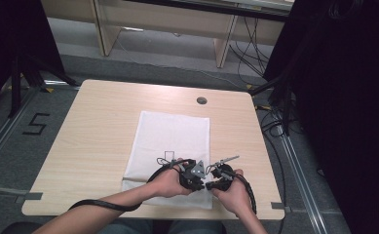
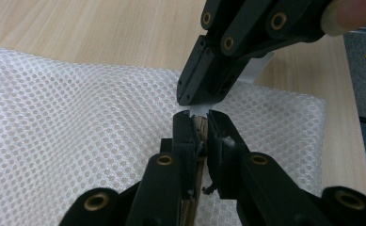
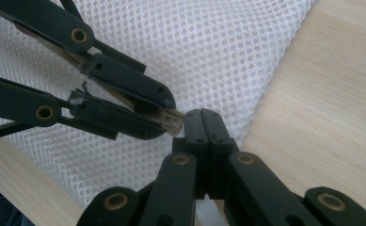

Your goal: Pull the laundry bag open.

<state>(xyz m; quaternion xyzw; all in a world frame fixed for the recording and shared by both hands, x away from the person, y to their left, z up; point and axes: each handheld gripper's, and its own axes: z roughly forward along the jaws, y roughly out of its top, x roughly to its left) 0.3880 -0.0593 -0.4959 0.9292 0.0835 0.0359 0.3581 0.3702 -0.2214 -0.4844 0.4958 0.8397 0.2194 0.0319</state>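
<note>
1. You work at a wooden table [image 1: 99, 126], both hands low at its near edge, close together over the near right part of a white mesh bag [image 1: 175, 134].
2. The mesh bag lies flat in the middle of the table, its long side running from near to far.
3. Your left gripper [image 2: 199, 123] is clamped on a thin pale brown strip [image 2: 200, 126]. In the left gripper view the strip stands between the two pads and runs back down between the jaws.
4. In the right gripper view the same strip [image 3: 173, 118] pokes out of the left gripper's tips as a small striped end.
5. Your right gripper [image 3: 203, 123] is clenched, its jaws pressed flat together. In the left gripper view a small white tab [image 2: 198, 110] sits at its tips; you cannot tell whether the tab is pinched between them.
6. The two grippers meet tip to tip, touching or just beside each other, right over the mesh.
7. A small round grey cap [image 1: 201, 100] sits in the tabletop at the far side, well apart from your hands.
</note>
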